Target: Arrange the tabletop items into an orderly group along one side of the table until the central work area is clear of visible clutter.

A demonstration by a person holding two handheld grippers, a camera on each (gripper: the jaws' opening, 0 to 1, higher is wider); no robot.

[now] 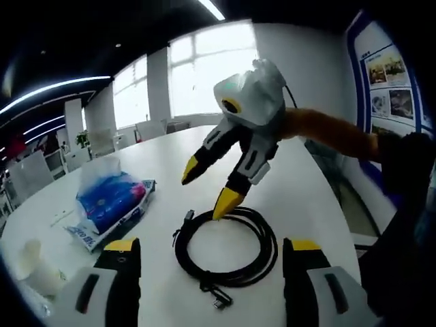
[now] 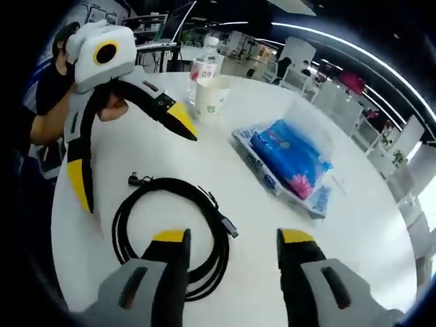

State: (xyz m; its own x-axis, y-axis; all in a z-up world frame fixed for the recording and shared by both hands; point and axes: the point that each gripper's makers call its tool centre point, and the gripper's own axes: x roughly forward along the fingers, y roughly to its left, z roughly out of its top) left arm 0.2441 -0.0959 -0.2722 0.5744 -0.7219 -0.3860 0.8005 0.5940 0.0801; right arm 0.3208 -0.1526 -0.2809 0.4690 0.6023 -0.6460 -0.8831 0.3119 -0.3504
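Black coiled cable [image 1: 227,248] with plug ends lies on the round white bench [image 1: 300,191], close in front of both grippers. In the left gripper view, the left gripper [image 1: 212,253] has its 2 yellow-tipped jaws spread wide with nothing between them, low over the bench on either side of the coil's near edge. The right gripper [image 1: 208,191], grey with yellow tips, reaches in with jaws parted and empty, 1 tip at the coil's far edge; whether it touches cannot be told. A blue-and-white plastic tissue pack [image 1: 112,204] lies left of the cable, well apart. In the right gripper view, a white paper cup [image 2: 210,97] and a clear plastic bottle [image 2: 204,65] stand just beside each other at the far bench edge, beyond the cable.
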